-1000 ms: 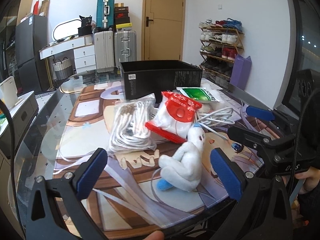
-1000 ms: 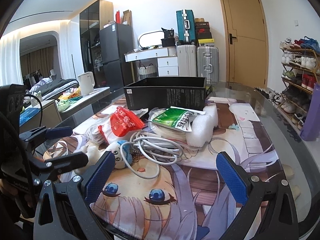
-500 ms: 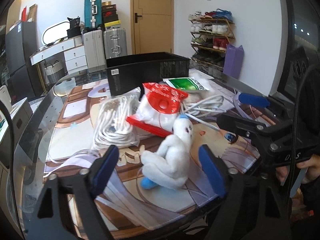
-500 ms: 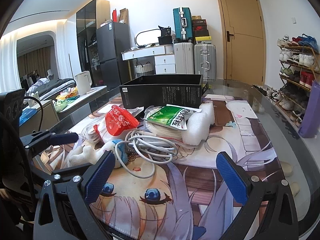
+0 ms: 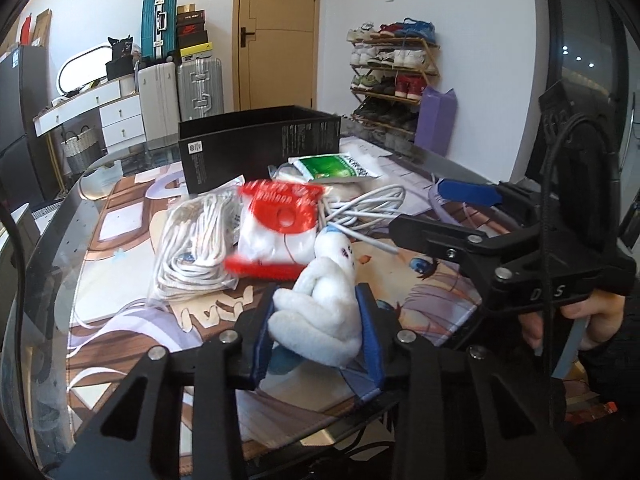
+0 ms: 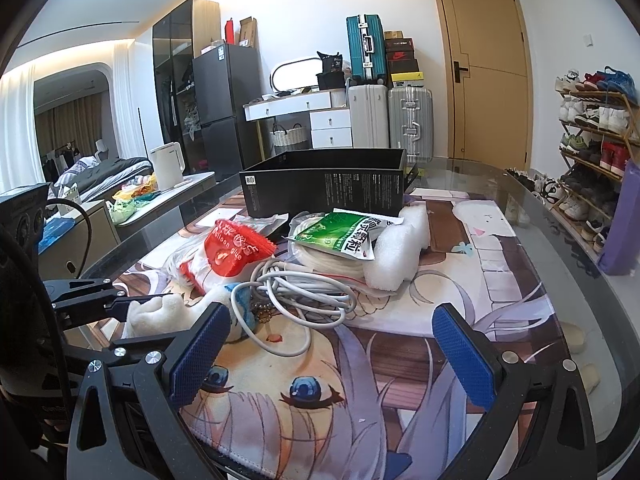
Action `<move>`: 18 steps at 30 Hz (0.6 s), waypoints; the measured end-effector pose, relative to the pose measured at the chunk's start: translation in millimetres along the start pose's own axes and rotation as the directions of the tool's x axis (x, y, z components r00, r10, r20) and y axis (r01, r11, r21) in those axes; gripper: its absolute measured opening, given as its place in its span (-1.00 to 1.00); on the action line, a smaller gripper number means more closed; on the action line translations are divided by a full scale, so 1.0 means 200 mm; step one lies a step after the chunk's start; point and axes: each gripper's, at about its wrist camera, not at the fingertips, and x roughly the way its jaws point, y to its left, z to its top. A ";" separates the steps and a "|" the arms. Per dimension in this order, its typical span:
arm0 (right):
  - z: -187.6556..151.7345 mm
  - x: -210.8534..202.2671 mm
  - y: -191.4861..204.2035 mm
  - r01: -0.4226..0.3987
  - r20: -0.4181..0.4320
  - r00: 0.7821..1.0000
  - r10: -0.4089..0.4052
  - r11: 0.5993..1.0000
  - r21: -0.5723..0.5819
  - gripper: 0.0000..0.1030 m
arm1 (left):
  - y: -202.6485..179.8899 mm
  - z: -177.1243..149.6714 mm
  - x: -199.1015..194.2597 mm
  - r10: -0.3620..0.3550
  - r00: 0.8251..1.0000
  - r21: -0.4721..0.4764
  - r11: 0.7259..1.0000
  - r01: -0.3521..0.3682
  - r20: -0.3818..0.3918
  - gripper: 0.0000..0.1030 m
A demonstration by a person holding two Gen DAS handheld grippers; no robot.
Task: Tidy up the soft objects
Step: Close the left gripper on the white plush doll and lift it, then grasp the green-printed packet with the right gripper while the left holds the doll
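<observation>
On the printed mat, left wrist view: left gripper [image 5: 318, 330] clamped on white plush toy [image 5: 320, 308] | step: grasp made; next likely lift toward black box [image 5: 260, 142] | right wrist view: right gripper [image 6: 326, 354] spread wide, empty, near cable coil [image 6: 304, 294]

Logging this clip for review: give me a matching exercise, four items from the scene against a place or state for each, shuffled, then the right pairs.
Items:
1. white plush toy
2. green packet
3. black box
4. right gripper

Places or states:
A. open, holding nothing
B. lying on a bagged white coil
C. between the left gripper's fingers
D. standing open-topped behind the pile

Pairs: 1-C, 2-B, 3-D, 4-A
</observation>
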 end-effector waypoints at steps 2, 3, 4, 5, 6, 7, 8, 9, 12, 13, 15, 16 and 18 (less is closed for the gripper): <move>0.00 -0.01 0.00 -0.003 0.002 1.000 0.003 1.000 0.004 0.99 | 0.01 0.00 -0.03 -0.015 1.000 -0.003 1.000 0.015 0.019 -0.32; 0.00 -0.01 0.00 -0.005 0.004 1.000 0.005 1.000 0.007 0.99 | 0.01 0.01 -0.04 -0.022 0.999 -0.005 1.000 0.022 0.028 -0.32; 0.00 -0.01 0.00 -0.005 0.007 1.000 0.005 1.000 0.010 0.99 | 0.01 0.01 -0.05 -0.030 0.999 -0.006 1.000 0.030 0.036 -0.32; 0.00 -0.01 -0.01 -0.006 0.008 1.000 0.006 1.000 0.013 0.99 | 0.01 0.01 -0.07 -0.034 0.998 -0.009 0.999 0.034 0.046 -0.33; 0.00 -0.01 -0.01 -0.008 0.007 1.000 0.008 1.000 0.015 0.99 | 0.02 0.02 -0.08 -0.037 0.998 -0.012 0.999 0.038 0.053 -0.33; 0.00 -0.01 -0.01 -0.010 0.007 1.000 0.010 1.000 0.018 0.99 | 0.02 0.02 -0.09 -0.043 0.997 -0.015 0.999 0.044 0.062 -0.33; 0.01 -0.01 -0.02 -0.011 0.007 1.000 0.011 1.000 0.021 0.99 | 0.02 0.03 -0.10 -0.046 0.996 -0.021 0.999 0.048 0.074 -0.33; 0.01 -0.01 -0.02 -0.012 0.008 1.000 0.011 1.000 0.024 0.99 | 0.03 0.03 -0.11 -0.051 0.995 -0.026 0.998 0.053 0.084 -0.34; 0.01 -0.01 -0.02 -0.015 0.010 1.000 0.014 1.000 0.027 0.99 | 0.04 0.05 -0.15 -0.062 0.992 -0.038 0.997 0.067 0.110 -0.34; 0.01 -0.02 -0.02 -0.016 0.011 1.000 0.016 1.000 0.027 0.99 | 0.05 0.06 -0.16 -0.066 0.991 -0.042 0.997 0.071 0.116 -0.34; 0.01 -0.02 -0.02 -0.018 0.008 1.000 0.018 0.999 0.028 0.99 | 0.06 0.07 -0.18 -0.062 0.990 -0.052 0.996 0.069 0.131 -0.34; 0.01 -0.02 -0.02 -0.020 0.006 1.000 0.020 0.999 0.031 0.99 | 0.07 0.07 -0.19 -0.060 0.989 -0.058 0.996 0.068 0.137 -0.34; 0.01 -0.01 -0.03 -0.033 -0.003 0.999 0.033 0.999 0.043 0.99 | 0.09 0.08 -0.21 -0.050 0.987 -0.073 0.995 0.062 0.152 -0.34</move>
